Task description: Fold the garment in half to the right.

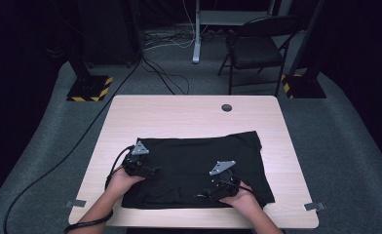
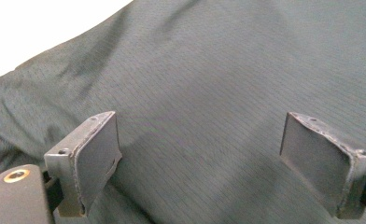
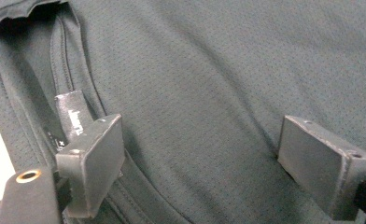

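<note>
A folding chair [image 1: 255, 48] stands beyond the table [image 1: 189, 114].

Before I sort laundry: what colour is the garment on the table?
Black garment, plain with a fine mesh weave; the high view shows it best.

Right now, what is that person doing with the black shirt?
A person holds a gripper in each hand over a black shirt spread flat on the table. The left gripper is over the shirt's left side and the right gripper is near its front edge, by the collar. Both have their jaws open with only cloth beneath them, so nothing is pinched yet. It looks like they are about to grab the shirt, maybe to fold it.
</note>
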Motion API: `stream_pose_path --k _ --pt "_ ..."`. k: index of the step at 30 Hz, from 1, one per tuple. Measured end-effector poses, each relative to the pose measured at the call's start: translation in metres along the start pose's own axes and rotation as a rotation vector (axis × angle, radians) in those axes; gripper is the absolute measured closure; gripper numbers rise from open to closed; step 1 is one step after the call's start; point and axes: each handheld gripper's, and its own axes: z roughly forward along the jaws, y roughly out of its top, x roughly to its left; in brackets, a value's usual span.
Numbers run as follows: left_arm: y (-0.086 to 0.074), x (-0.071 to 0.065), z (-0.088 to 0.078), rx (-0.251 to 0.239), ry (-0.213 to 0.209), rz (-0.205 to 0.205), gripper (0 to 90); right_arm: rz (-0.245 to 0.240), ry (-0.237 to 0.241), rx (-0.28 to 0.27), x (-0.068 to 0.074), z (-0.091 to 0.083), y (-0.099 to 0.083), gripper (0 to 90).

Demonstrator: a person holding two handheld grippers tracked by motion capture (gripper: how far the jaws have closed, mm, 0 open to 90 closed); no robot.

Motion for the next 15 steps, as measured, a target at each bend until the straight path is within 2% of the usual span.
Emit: stream_pose_path --k 4,7,12,15 --pt "0.000 0.002 0.008 0.035 0.007 0.010 11.0 0.008 -0.002 -0.014 0.000 0.000 -0.002 13.8" --pt "0.000 0.003 0.007 0.043 -0.006 0.007 10.6 0.014 -0.003 -0.025 0.000 -0.001 -0.005 13.9" --pt "-0.002 0.001 0.002 0.078 -0.032 0.032 10.8 0.019 -0.006 -0.037 0.003 -0.004 -0.010 13.9" --pt "0.004 0.002 0.000 0.081 -0.038 0.012 12.8 0.021 -0.010 -0.031 0.005 -0.006 -0.011 16.4"
